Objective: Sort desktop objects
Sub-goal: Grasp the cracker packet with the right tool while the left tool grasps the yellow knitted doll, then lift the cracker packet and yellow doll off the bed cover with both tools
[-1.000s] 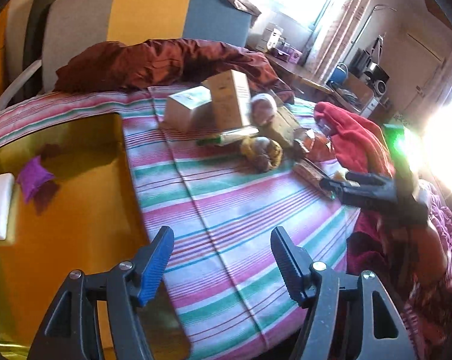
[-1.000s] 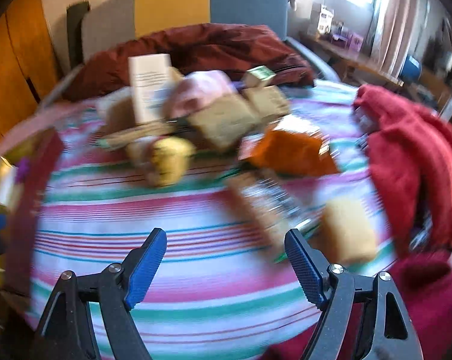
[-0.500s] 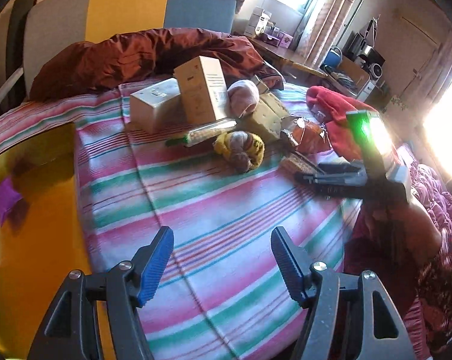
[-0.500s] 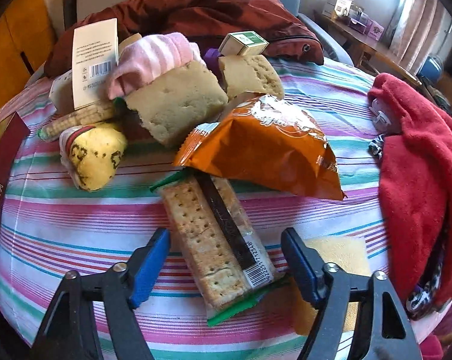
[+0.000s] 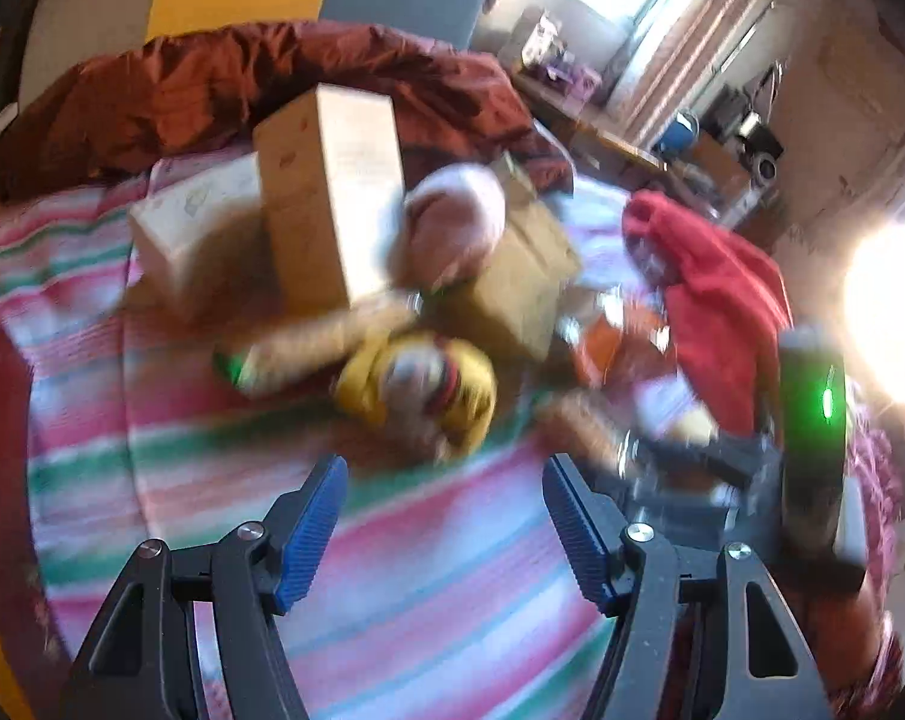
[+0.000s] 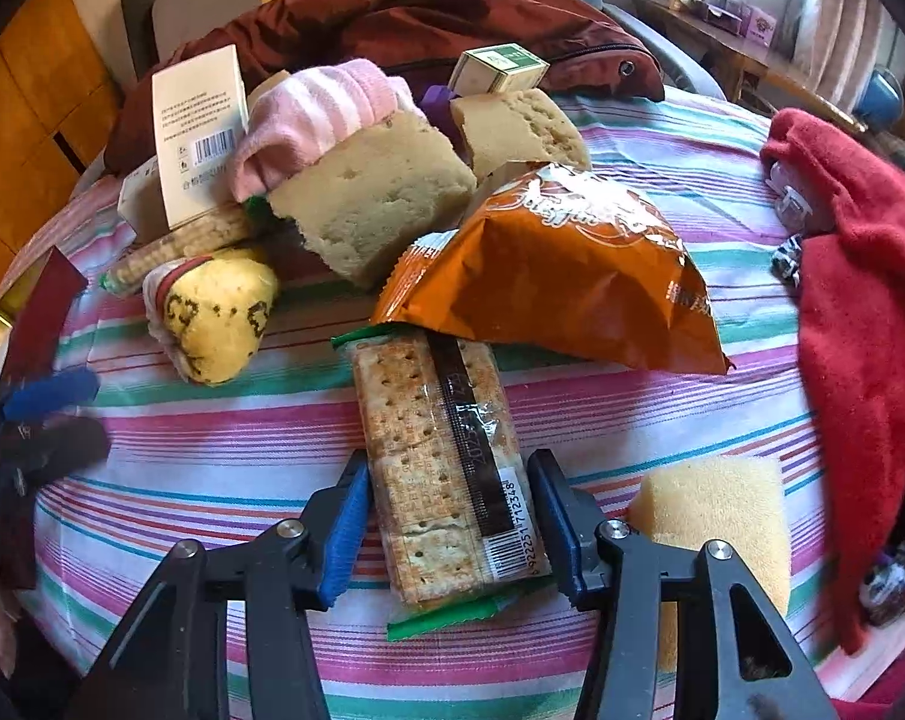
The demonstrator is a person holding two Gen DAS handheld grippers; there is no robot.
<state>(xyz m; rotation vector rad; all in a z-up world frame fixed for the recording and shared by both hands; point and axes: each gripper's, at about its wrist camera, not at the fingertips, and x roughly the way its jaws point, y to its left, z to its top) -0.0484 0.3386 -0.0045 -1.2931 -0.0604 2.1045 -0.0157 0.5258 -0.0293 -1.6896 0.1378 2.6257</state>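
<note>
Now my right gripper [image 6: 449,531] is closing around the cracker pack [image 6: 446,468] on the striped cloth [image 6: 212,456]. The orange snack bag [image 6: 560,282] lies over its far end, a yellow sponge [image 6: 716,510] just beside. My left gripper [image 5: 446,531] is open and empty.
</note>
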